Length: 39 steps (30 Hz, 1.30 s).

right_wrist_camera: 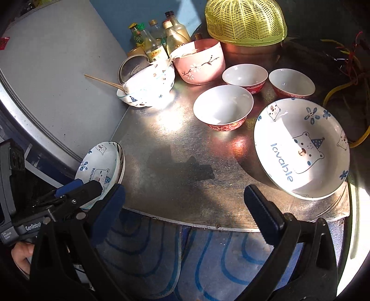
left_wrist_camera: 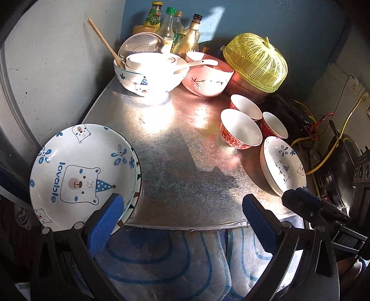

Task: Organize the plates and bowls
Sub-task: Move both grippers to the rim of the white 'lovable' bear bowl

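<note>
A stack of white bear-print plates (left_wrist_camera: 83, 171) (right_wrist_camera: 101, 166) rests at the metal table's (left_wrist_camera: 185, 162) front left corner. My left gripper (left_wrist_camera: 182, 208) (right_wrist_camera: 81, 186) is open just in front of it, its left pad overlapping the plate rim. Another bear plate (right_wrist_camera: 300, 148) (left_wrist_camera: 282, 166) lies at the front right. My right gripper (right_wrist_camera: 185, 199) (left_wrist_camera: 298, 193) is open with nothing between its fingers, and that plate sits beyond its right finger. Three red-patterned bowls (right_wrist_camera: 223, 108) (left_wrist_camera: 240, 129) stand behind that plate. At the back are a bear bowl (left_wrist_camera: 148, 74) holding smaller bowls and a pink bowl (right_wrist_camera: 198, 62).
Chopsticks (left_wrist_camera: 104, 41) and a spoon stick out of the back bowls. Bottles (left_wrist_camera: 175, 30) and a steel lid stand in the back corner. A yellow basket (right_wrist_camera: 245, 20) covers a pot at the back right. A grey wall runs along the left; cables (left_wrist_camera: 323, 143) lie to the right. A patterned cloth hangs below the front edge.
</note>
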Tool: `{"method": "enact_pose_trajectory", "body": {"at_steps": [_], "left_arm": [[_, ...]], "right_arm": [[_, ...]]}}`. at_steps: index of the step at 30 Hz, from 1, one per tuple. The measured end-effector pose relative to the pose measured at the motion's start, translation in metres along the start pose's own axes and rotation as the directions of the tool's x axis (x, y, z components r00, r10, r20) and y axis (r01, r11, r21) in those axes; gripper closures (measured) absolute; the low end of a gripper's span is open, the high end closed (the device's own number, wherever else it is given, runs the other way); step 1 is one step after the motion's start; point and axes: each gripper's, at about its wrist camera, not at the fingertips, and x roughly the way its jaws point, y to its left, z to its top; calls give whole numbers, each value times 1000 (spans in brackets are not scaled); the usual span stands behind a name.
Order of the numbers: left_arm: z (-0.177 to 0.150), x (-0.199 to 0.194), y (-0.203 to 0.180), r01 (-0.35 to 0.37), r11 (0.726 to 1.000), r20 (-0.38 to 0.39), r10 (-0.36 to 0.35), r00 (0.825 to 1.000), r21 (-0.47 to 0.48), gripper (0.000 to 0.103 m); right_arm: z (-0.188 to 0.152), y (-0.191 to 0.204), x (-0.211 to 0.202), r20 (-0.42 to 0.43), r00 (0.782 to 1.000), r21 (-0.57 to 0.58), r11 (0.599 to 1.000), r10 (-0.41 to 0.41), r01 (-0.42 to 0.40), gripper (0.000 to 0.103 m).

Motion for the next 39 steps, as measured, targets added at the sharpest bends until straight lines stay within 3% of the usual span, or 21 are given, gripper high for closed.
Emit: {"method": "enact_pose_trajectory", "body": {"at_steps": [22,39], "left_arm": [[5,34,-94,80,988,-67,-71,995,135,0],[17,68,-148,170,975,-127,-152,980,142,1]], "right_arm": [[-20,-98,-49,70,994,193,979,-84,70,0],[-35,-168,-85,152,978,391,917,-143,74,0]]}}
